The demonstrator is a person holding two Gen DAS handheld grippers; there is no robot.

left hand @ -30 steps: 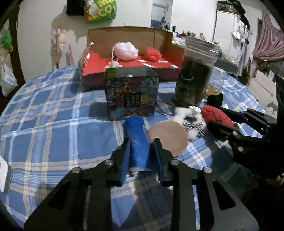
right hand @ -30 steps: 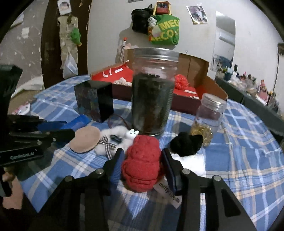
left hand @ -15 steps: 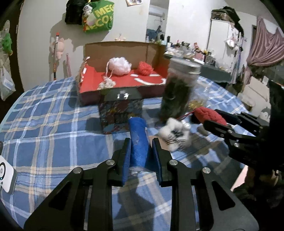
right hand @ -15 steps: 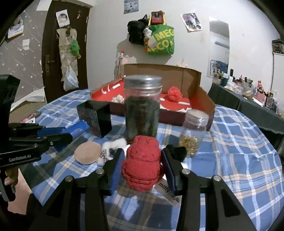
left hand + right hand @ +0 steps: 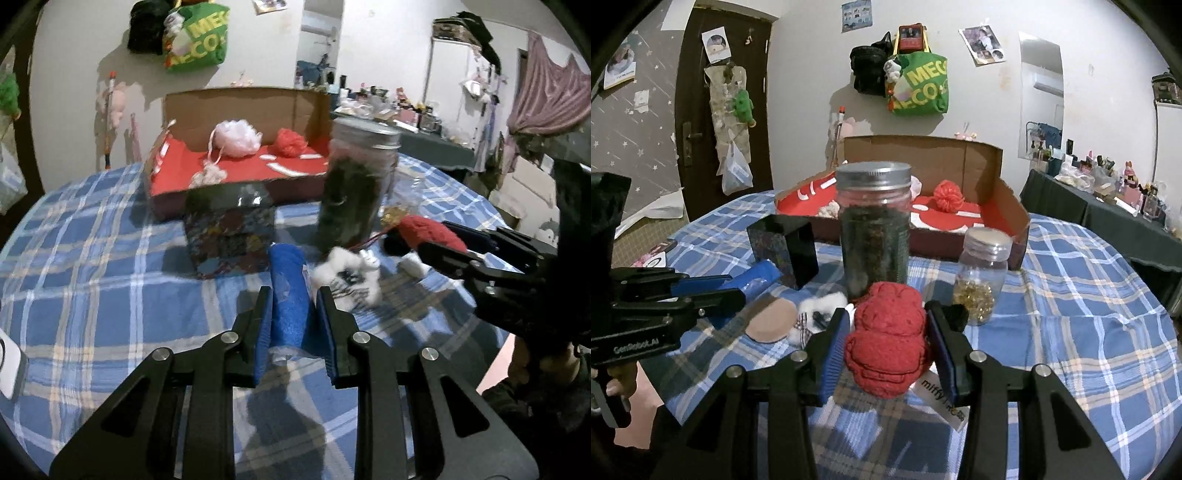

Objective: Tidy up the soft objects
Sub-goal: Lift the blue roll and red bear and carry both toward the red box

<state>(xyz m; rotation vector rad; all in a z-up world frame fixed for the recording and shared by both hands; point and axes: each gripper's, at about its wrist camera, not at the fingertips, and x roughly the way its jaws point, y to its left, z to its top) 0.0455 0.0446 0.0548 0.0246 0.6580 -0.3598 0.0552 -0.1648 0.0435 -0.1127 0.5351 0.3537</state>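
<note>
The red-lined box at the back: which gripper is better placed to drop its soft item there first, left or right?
Probably the left. The left gripper, shut on the blue roll, faces the red-lined box past only a low dark box. The right gripper, holding the red plush, has the tall jar directly ahead.

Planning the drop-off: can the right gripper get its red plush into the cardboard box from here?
Probably yes, if lifted: the right gripper holds the red plush, but the tall jar stands directly between it and the open-topped cardboard box.
</note>
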